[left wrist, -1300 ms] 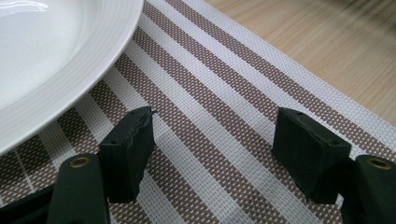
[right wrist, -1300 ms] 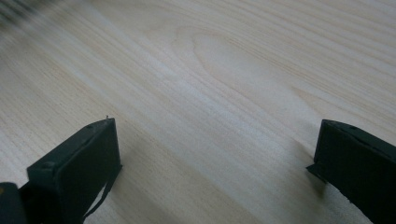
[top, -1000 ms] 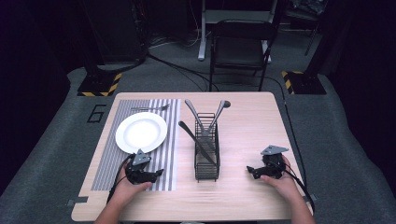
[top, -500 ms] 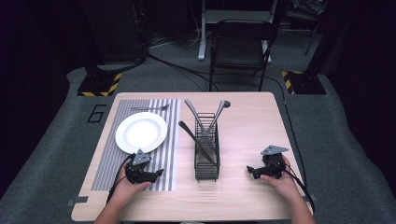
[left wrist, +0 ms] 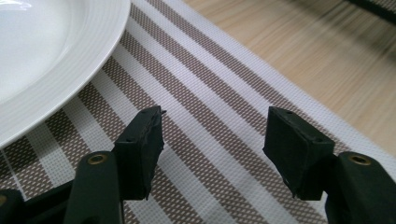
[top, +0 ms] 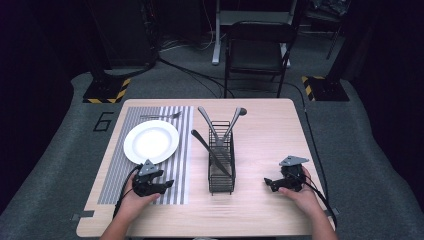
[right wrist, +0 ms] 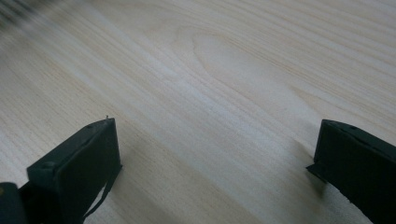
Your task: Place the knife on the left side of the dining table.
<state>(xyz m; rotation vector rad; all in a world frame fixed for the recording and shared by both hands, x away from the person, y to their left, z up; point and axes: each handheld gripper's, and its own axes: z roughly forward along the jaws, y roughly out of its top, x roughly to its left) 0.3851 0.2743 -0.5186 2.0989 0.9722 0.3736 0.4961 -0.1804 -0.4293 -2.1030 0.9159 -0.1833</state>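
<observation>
In the high view, the left gripper [top: 167, 184] rests low on the striped mat [top: 177, 150], just beside the near rim of the plate [top: 151, 141]. Its jaws have just been closing partway, with nothing between them. The right gripper [top: 268, 182] rests on the bare table [top: 270, 130], well apart from the wire caddy [top: 221, 165] that stands between the two hands. A knife [top: 207, 150] and two more utensils lean in the caddy, and a fork [top: 161, 116] lies on the mat beyond the plate. A "6" is marked on the floor left of the table; no other writing can be read.

In the left gripper view, the left gripper [left wrist: 212, 140] is seen at a middling gap, empty, over the mat [left wrist: 210, 93], with the plate [left wrist: 56, 56] at upper left. If the plate is to be taken, its rim should probably be approached from the side, with the jaws widened first and one pad slipped under the lip.

In the right gripper view, the right gripper [right wrist: 215, 154] is seen wide open and empty over the table [right wrist: 210, 70]. No label is seen here.
</observation>
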